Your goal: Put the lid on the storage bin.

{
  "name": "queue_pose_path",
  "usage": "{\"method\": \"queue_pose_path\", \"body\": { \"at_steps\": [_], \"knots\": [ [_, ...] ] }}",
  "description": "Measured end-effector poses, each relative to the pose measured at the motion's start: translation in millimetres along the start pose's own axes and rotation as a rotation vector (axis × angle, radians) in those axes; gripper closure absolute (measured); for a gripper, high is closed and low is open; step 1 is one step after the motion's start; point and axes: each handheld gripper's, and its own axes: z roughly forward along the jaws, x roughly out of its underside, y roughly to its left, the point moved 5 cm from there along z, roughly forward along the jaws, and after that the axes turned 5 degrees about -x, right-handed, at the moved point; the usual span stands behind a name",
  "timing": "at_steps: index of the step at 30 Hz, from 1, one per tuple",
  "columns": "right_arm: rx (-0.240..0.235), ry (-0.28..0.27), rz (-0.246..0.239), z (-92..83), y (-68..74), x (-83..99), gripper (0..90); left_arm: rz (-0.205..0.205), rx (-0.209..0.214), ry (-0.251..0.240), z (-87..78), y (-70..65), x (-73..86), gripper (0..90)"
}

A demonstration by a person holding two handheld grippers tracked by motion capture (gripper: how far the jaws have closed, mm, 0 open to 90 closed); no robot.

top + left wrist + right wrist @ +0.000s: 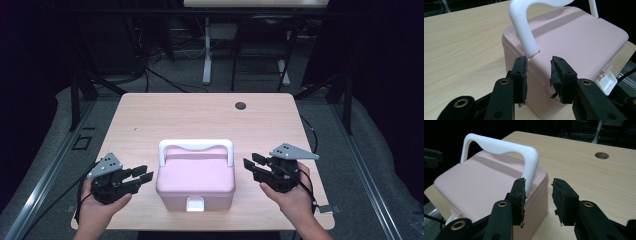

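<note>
Black grippers (142, 176), grey plates (106, 164)

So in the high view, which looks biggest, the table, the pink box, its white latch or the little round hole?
1. table
2. pink box
3. white latch
4. round hole, which lies farther back, so the last two places are unsure.

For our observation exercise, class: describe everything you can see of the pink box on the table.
The pink box is a small rounded-corner case, seemingly matte plastic, with a flat lid that looks closed. A white handle arches upright over its far part, pivoting at both sides. A white latch sits on the front wall, facing the person. It stands upright on the wooden table, near the front edge, centred between the left gripper and right gripper, whose fingers are apart and not touching it.
</note>
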Motion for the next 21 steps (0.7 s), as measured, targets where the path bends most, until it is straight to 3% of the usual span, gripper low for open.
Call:
{"method": "queue_pose_path", "body": {
  "at_steps": [8, 15, 21],
  "knots": [
    [0.044, -0.027, 0.024, -1.6, -16.7, 10.5, 57.8, -0.010, -0.032, 0.001, 5.6, 12.3, -5.3, 58.7],
    [0.096, -0.052, 0.027, -6.7, -38.0, 20.3, 52.1, -0.051, -0.066, -0.003, 12.9, 27.1, -6.1, 51.8],
    [0.106, -0.044, 0.036, -6.6, -48.9, 30.1, 48.2, -0.070, -0.093, 0.008, 20.6, 39.3, -0.7, 49.1]
  ]
}}
